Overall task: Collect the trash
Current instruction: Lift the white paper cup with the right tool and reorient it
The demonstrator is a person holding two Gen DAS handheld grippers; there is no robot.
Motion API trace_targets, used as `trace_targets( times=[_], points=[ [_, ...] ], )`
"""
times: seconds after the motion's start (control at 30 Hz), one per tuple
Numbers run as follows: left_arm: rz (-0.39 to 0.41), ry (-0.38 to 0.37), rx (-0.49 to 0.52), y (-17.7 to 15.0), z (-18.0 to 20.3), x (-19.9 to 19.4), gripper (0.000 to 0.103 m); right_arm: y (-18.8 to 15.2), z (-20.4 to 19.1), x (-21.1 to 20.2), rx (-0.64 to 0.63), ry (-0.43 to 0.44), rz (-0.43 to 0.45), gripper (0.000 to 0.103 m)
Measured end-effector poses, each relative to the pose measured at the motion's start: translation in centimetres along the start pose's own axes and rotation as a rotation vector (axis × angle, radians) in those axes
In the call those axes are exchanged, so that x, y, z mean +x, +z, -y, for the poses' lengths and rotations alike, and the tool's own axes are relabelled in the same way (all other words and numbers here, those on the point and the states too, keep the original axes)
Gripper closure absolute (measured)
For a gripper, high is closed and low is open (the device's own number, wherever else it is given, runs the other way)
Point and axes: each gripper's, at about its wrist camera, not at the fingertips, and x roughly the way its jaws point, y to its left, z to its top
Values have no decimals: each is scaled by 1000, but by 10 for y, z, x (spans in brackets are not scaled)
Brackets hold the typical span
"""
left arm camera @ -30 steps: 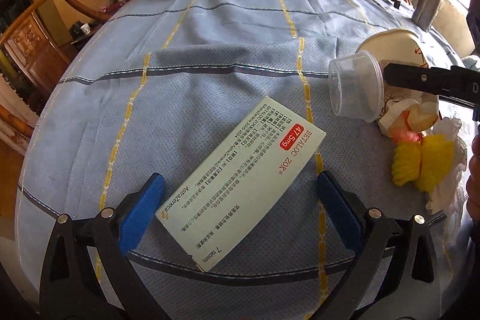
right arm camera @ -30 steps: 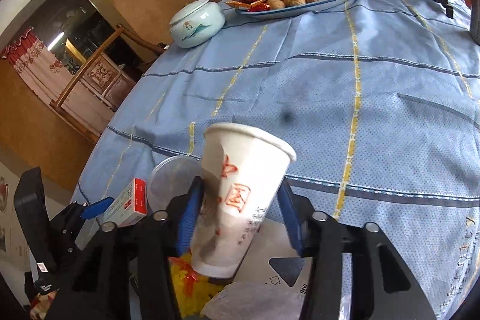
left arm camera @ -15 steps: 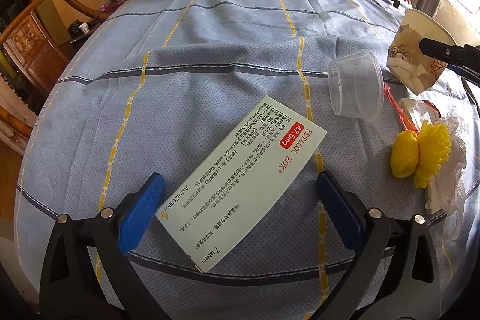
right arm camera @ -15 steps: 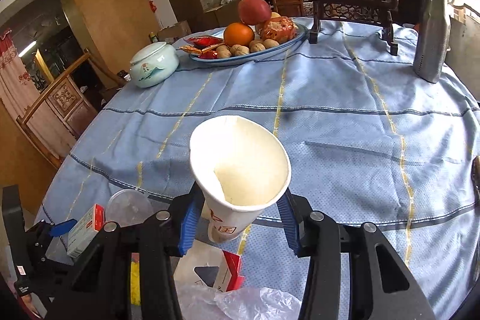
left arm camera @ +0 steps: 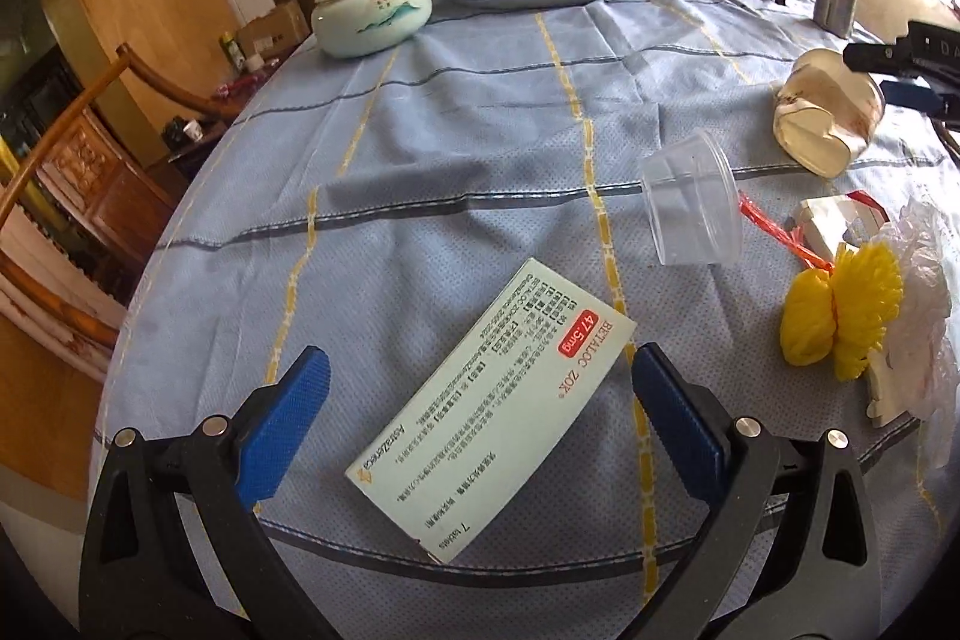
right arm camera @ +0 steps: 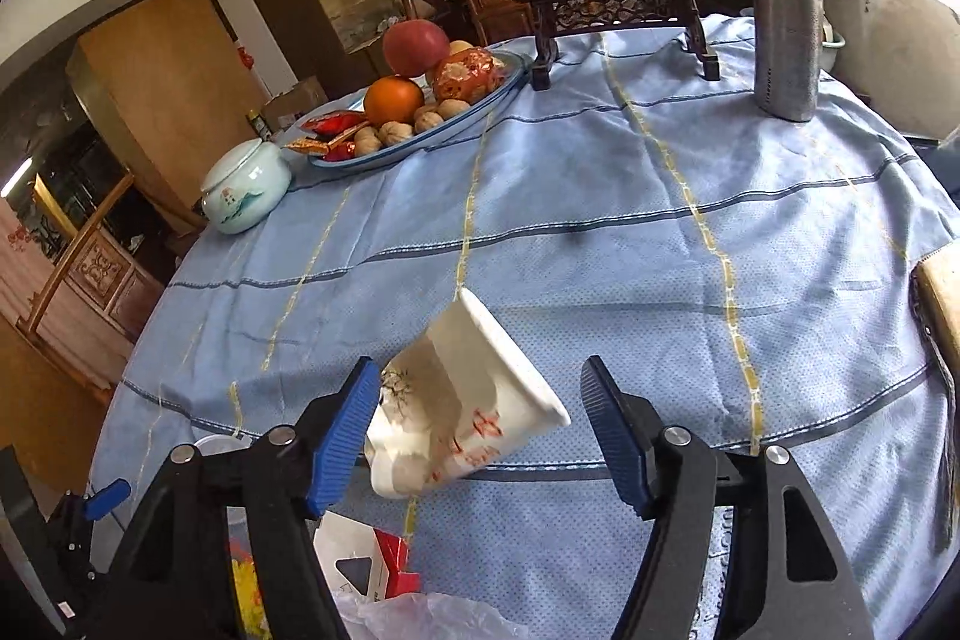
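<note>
While our right gripper is opening, the crushed paper cup tilts between its jaws, the right pad already clear of it, over the cloth near the right edge. We judge it light, soft and easily dented, best pinched across its creased wall. Our left gripper, jaws spread, brackets the stiff, light box untouched.

medicine box nearest | plastic cup right-behind | paper cup farther right
</note>
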Motion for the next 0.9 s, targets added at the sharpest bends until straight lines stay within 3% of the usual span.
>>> trace_targets(
  times=[0.07, 0.2, 0.3, 0.43, 0.63, 0.7, 0.9],
  points=[
    [-9, -6, 12, 1, -1, 3, 10, 1, 1, -2, 11, 4, 5, 33],
    [-44, -64, 19, -2, 0, 5, 38, 2, 3, -4, 27, 27, 3, 33],
    [-53, -99, -43, 0, -3, 3, 44, 1, 2, -6, 27, 48, -2, 33],
    [-30, -151, -187, 11, -8, 1, 44, 0, -1, -9, 20, 62, -3, 33],
    [-25, -108, -197, 12, 0, 8, 42, -5, -1, -5, 35, 113, -58, 32],
    [-16, -98, -208, 11, -3, 7, 23, -7, -2, -4, 41, 136, -75, 32],
    [-22, -127, -201, 10, -4, 10, 11, -10, -2, 3, 40, 105, -94, 32]
  ],
)
